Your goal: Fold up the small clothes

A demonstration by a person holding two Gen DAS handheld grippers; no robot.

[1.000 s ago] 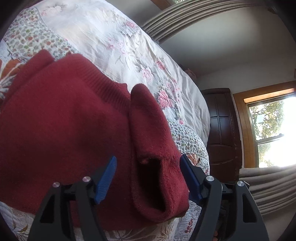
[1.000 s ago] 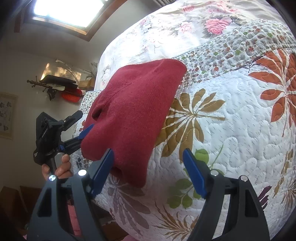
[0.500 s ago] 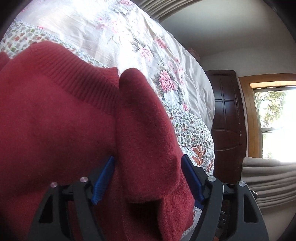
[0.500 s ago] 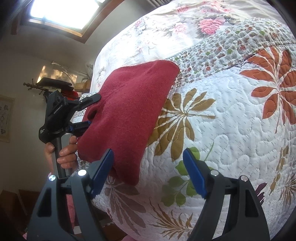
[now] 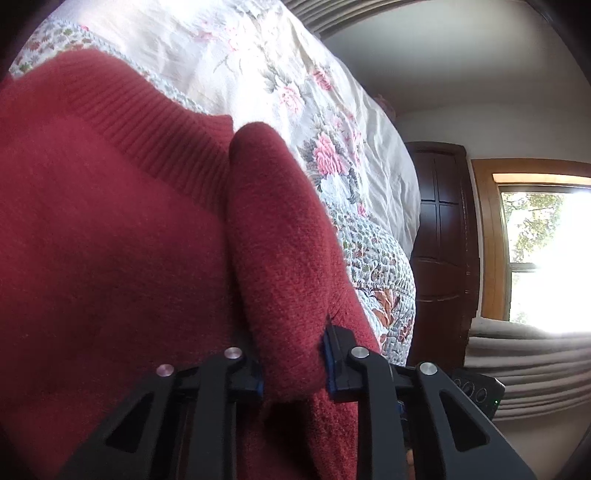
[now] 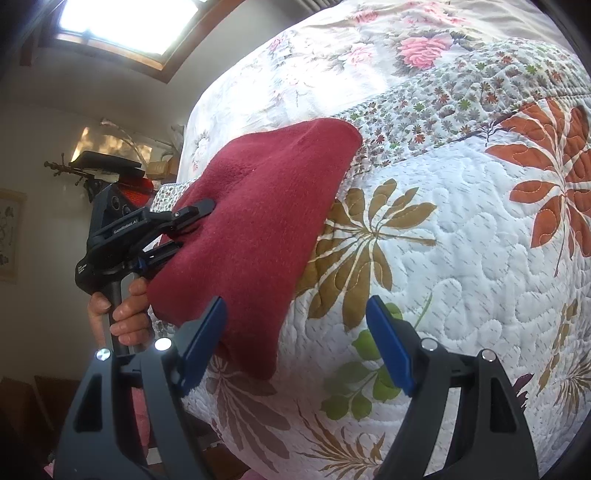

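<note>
Clamping down now: left gripper (image 5: 293,373) has its blue pads pinched tight on a thick roll of the red sweater (image 5: 110,240), fabric bulging between them. Pads nearly buried in wool in the left wrist view, only slivers of blue showing. From the right wrist cam, same left gripper (image 6: 181,229) bites the sweater's (image 6: 258,229) left edge, w/ a hand (image 6: 123,314) wrapped round its handle below; rest of the person is out of frame.

Right gripper (image 6: 295,343) stands wide open, nothing in it. Its left pad sits just in front of the sweater's lower hem, can't tell if touching; right pad hovers over the quilt (image 6: 443,277).

Sweater lies on the bed at the quilt's near-left corner, draped partly over the edge. Ribbed band (image 5: 155,133) runs across the top in the left view; whether that's collar or hem, hard to say. The garment fills most of that frame, so its overall shape is cut off, and the bottom part hides behind the gripper arms.

Beyond: floral bedspread (image 5: 295,92) further up the bed, dark wood door (image 5: 443,240), bright window (image 5: 546,258) blown out by glare. Small dark device w/ a green light (image 5: 480,391) peeks out lower right, mostly hidden. Top-left of the right view, a skylight (image 6: 129,22) and some clutter on the wall, too blurry to ID.
</note>
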